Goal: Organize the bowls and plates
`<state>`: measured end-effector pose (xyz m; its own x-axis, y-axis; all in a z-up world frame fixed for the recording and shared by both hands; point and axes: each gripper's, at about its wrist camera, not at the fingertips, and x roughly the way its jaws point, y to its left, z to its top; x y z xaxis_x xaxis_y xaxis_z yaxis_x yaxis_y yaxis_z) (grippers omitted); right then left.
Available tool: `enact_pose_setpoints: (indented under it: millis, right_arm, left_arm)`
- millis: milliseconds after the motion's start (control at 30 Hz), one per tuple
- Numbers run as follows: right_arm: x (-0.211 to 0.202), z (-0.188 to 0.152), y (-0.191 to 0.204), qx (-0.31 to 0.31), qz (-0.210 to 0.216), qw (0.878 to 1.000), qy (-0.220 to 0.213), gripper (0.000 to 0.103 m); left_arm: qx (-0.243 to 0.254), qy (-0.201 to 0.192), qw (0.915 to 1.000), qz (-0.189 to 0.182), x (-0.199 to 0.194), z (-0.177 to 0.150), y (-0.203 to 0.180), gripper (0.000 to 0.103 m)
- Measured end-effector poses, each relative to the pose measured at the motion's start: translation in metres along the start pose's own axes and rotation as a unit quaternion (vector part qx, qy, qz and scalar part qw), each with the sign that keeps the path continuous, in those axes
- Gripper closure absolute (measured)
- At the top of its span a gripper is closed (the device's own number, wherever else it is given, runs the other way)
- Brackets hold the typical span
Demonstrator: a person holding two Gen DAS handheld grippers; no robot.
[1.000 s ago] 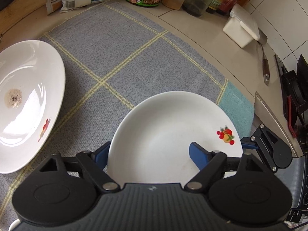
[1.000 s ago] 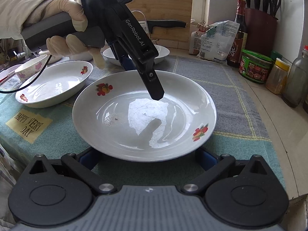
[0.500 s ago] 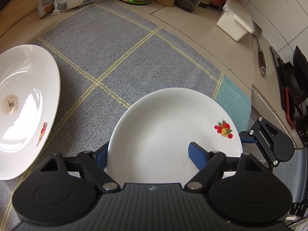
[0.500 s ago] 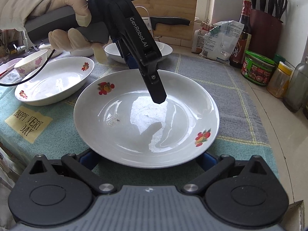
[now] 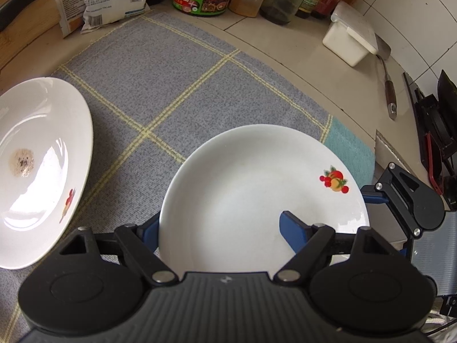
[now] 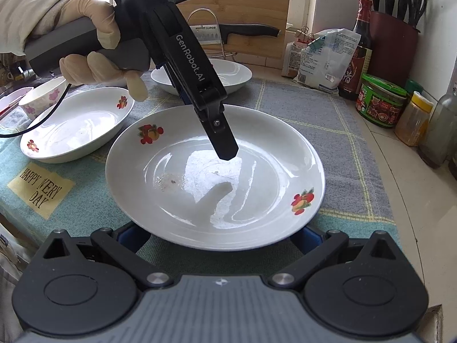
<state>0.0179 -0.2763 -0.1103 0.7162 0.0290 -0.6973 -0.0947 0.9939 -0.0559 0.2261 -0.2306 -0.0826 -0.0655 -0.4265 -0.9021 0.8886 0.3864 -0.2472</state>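
A white plate with fruit prints (image 6: 214,177) sits on the grey checked mat (image 5: 160,85); it also shows in the left wrist view (image 5: 251,188). My left gripper (image 5: 220,228) straddles its rim, one finger (image 6: 222,140) inside over the plate, the other outside; the jaws stand apart. My right gripper (image 6: 217,235) is open, with both fingers under the plate's near rim. A second white plate (image 5: 37,165) with a brown stain lies to the left.
An oval dish (image 6: 77,125), a small flowered bowl (image 6: 42,100) and another plate (image 6: 228,75) stand behind. Jars and bottles (image 6: 380,101), packets (image 5: 100,3), a white box (image 5: 351,40), a spatula (image 5: 388,85) and a knife block (image 6: 394,43) line the counter.
The plate has shifted slightly away from the right wrist camera, with both grippers holding their places around it. The left view has swung a little, showing more of the jars.
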Motion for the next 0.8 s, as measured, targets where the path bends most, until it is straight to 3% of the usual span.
enact_pose_setpoints:
  millis: [800]
  right_arm:
    - [0.021, 0.028, -0.051, -0.032, -0.016, 0.999, -0.011, 0.0]
  left_arm:
    - [0.013, -0.044, 0.9987, 0.022, 0.004, 0.06, 0.002, 0.021]
